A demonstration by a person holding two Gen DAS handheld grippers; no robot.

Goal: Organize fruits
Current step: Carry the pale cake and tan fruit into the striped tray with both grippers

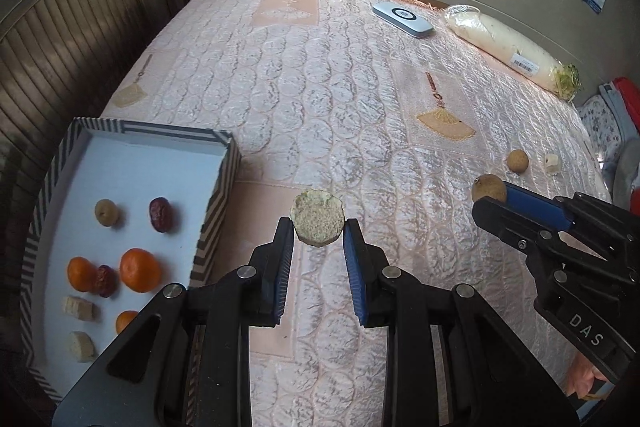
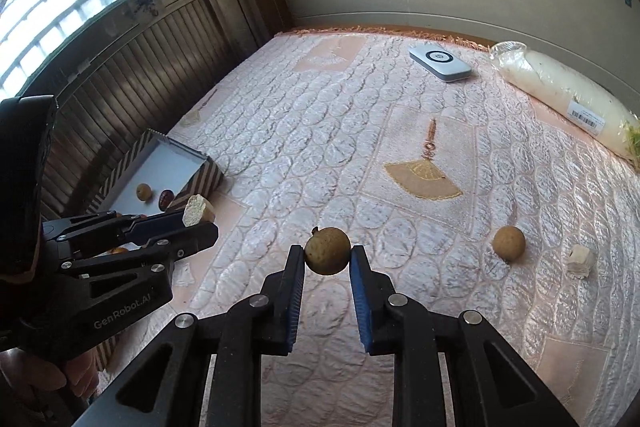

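Note:
My left gripper (image 1: 318, 227) is shut on a pale round banana slice (image 1: 317, 217), held above the pink quilted cover just right of the striped box (image 1: 218, 203). The box holds oranges (image 1: 141, 270), red dates (image 1: 161, 214), a longan (image 1: 106, 212) and banana pieces (image 1: 79, 308). My right gripper (image 2: 327, 254) is shut on a brown longan (image 2: 328, 250), lifted off the cover. In the left wrist view the right gripper (image 1: 490, 201) shows at the right with that longan (image 1: 488, 188). A second longan (image 2: 508, 243) and a small banana chunk (image 2: 581, 262) lie on the cover to the right.
A white flat device (image 2: 439, 63) and a wrapped white radish (image 2: 568, 99) lie near the far wall. Dark wooden panelling (image 2: 132, 75) runs along the left behind the box. Folded cloth (image 1: 612, 115) sits at the cover's right edge.

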